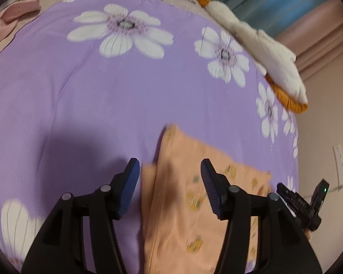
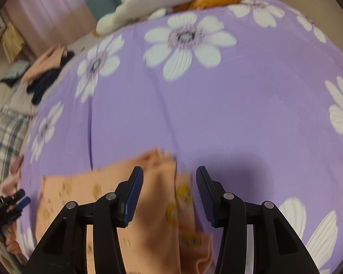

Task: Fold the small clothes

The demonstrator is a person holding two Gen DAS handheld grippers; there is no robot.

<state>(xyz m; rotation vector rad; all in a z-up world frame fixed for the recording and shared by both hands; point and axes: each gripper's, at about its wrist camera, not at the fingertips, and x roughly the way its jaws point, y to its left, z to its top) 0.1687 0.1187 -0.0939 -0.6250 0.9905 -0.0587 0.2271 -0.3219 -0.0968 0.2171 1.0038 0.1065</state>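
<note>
Both the left claw [image 1: 170,169] and right claw [image 2: 169,176] stood parted, holding nothing, above the peach printed cotton garment [image 1: 183,205] on the purple flowered bedspread [image 1: 80,91]. The loose folded layers might slip apart, and a claw closing low could pinch the bedspread too.

Soft, even indoor light, fairly dim, with no glare. Dark shadows cast on the purple bedspread [image 1: 84,96] just ahead of each gripper. Motion blur across both views, heaviest on the peach garment [image 1: 183,205] and the white flower prints. Strong fisheye bending, with black corners all round. Sharp only on the near black gripper fingers [image 2: 131,196].
</note>
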